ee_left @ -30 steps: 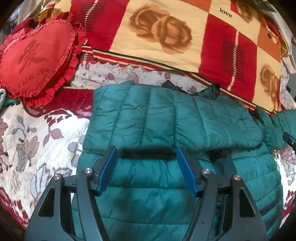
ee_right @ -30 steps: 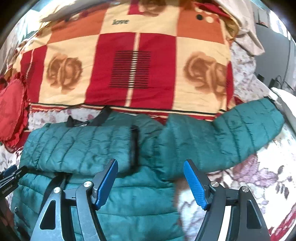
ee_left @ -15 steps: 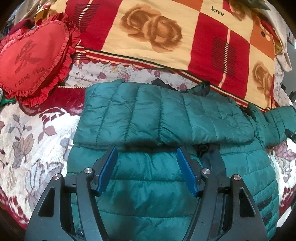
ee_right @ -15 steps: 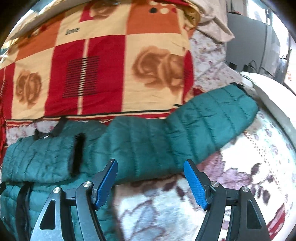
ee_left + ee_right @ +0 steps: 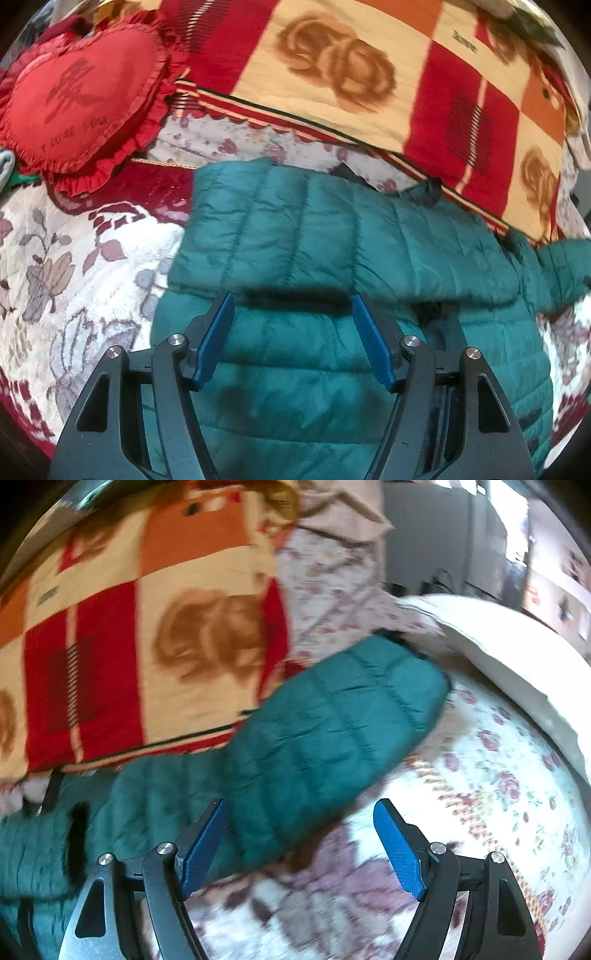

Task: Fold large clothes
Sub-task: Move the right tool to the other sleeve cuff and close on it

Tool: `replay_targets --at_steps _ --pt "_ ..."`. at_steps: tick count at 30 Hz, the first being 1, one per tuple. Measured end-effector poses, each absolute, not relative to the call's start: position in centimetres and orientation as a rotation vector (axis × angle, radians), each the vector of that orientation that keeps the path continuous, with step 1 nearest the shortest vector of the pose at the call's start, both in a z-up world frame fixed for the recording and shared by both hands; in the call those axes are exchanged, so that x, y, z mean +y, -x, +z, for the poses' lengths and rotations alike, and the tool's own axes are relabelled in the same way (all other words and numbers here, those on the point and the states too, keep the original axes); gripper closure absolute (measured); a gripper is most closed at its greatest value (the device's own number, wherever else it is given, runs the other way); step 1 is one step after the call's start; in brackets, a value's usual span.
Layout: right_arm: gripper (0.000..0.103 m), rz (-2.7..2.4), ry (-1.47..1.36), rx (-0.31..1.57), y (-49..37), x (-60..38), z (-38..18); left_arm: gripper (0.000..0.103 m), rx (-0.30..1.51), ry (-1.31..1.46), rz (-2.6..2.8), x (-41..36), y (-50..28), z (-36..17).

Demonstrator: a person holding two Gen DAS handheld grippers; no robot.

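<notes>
Green jacket (image 5: 332, 387) spread on the bed (image 5: 74, 277). One sleeve (image 5: 314, 236) already folded across the chest; other sleeve (image 5: 332, 723) lying out to the side, unfolded. Left gripper (image 5: 291, 328) fingers spread, empty, above the body. Right gripper (image 5: 299, 834) fingers just opened wider, nothing pinched.

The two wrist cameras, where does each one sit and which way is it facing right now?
Left wrist: on the left gripper, looking down its open fingers at the green jacket and folded sleeve.
Right wrist: on the right gripper, open, jaws just widened, nothing between them, facing the outstretched sleeve.
Shared: jacket, checked blanket, flowered bedspread.
</notes>
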State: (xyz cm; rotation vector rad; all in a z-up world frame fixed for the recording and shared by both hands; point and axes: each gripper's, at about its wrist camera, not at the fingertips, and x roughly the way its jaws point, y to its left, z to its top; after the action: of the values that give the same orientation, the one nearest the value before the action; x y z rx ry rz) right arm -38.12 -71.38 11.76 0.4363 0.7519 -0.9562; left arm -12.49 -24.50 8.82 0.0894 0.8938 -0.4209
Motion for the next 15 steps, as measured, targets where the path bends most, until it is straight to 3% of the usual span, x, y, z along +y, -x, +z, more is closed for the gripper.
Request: replay_targets --at_steps 15 --pt "0.018 -1.088 -0.627 0.643 40.5 -80.9 11.1 0.036 0.920 -0.013 -0.346 -22.0 8.6 7.9"
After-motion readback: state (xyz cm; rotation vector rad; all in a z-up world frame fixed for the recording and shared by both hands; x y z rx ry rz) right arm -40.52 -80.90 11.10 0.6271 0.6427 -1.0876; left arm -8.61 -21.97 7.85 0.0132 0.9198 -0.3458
